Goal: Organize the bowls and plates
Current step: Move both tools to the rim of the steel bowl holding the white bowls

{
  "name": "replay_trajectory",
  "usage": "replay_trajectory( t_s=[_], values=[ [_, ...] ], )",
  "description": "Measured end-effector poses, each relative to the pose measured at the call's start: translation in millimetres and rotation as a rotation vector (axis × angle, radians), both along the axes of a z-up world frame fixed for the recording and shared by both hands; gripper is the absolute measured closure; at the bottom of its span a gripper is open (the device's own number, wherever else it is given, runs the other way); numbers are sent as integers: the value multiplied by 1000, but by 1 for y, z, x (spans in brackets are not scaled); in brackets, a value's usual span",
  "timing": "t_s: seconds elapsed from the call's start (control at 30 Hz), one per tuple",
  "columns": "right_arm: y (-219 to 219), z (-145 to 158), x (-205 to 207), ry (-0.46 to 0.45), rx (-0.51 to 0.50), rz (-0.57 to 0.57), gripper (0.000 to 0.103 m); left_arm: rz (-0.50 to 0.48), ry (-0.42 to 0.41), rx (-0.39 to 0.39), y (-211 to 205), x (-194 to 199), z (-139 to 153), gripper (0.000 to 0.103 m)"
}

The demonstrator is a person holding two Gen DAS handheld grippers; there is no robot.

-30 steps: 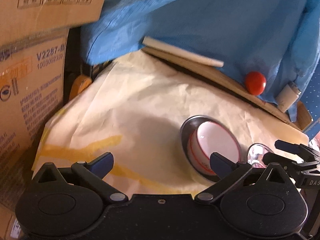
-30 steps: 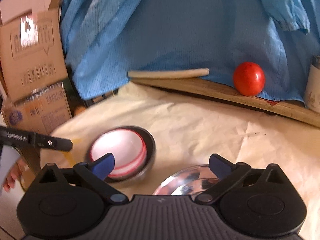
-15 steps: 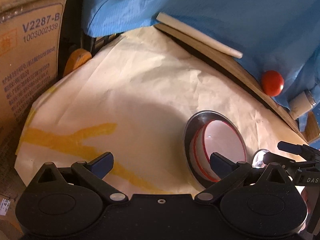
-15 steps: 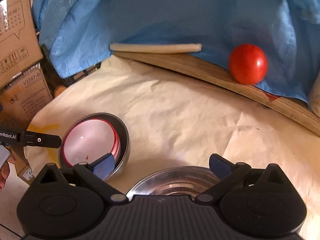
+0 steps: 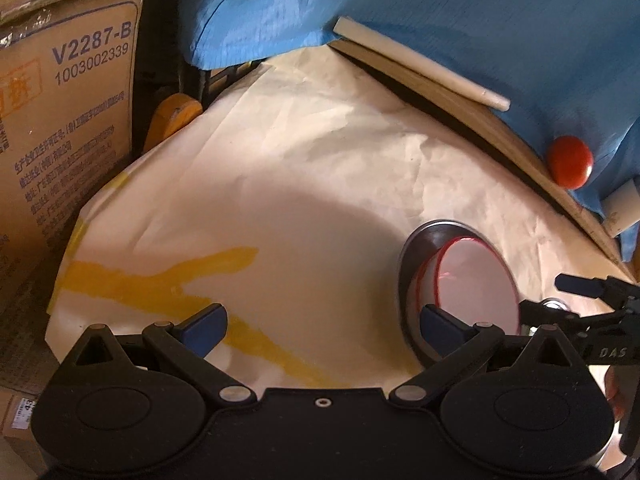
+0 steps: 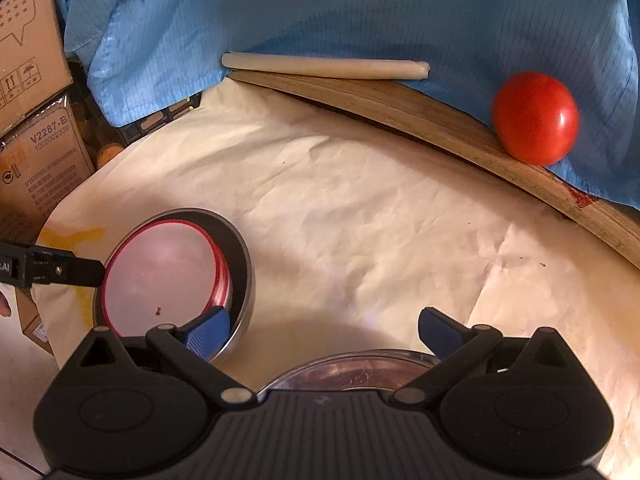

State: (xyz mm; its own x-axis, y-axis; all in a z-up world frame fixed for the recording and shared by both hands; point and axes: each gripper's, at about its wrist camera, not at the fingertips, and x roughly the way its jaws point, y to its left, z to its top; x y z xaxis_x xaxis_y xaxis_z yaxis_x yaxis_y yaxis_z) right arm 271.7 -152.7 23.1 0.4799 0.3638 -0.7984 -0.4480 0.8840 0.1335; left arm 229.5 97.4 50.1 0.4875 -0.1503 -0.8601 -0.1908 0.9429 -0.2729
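Cream paper [image 6: 360,208] covers the worktop, creased and marked with a yellow stain [image 5: 160,284] near its left edge. Close to that left edge sits a steel bowl [image 6: 240,256] with a white, red-rimmed bowl [image 6: 160,276] nested inside it. A second steel bowl [image 6: 360,372] lies at the near edge, just beneath the right tongs [image 6: 324,330], whose blue tips stand wide apart and hold nothing. The left tongs [image 5: 324,322] are also spread wide and empty; their right tip hangs over the near rim of the nested pair, though contact cannot be told. In the right wrist view the left tongs' tip reaches to the red-rimmed bowl's left rim.

Along the far edge a wooden board [image 6: 440,120] runs, with a pale stick [image 6: 324,66] and a red tomato [image 6: 534,118] on it, against blue cloth [image 6: 360,12]. Cardboard boxes [image 5: 60,120] stand off the left edge.
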Motion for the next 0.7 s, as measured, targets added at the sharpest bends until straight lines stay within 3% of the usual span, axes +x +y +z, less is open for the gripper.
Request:
replay_trajectory(
  t_s=[0.33,0.5,0.63,0.7],
  values=[
    [15,2,-4,-27,-79,16,1,-25,27,63,-12,7,-4,2],
    [19,2,-4,-27,-94,26,5,-23,18,45,-10,9,-2,11],
    [20,0,-3,-13,-71,35,15,-38,17,41,-12,8,-3,19],
    [22,-1,-4,-10,-66,42,20,-61,24,32,-15,9,-4,30]
  ],
)
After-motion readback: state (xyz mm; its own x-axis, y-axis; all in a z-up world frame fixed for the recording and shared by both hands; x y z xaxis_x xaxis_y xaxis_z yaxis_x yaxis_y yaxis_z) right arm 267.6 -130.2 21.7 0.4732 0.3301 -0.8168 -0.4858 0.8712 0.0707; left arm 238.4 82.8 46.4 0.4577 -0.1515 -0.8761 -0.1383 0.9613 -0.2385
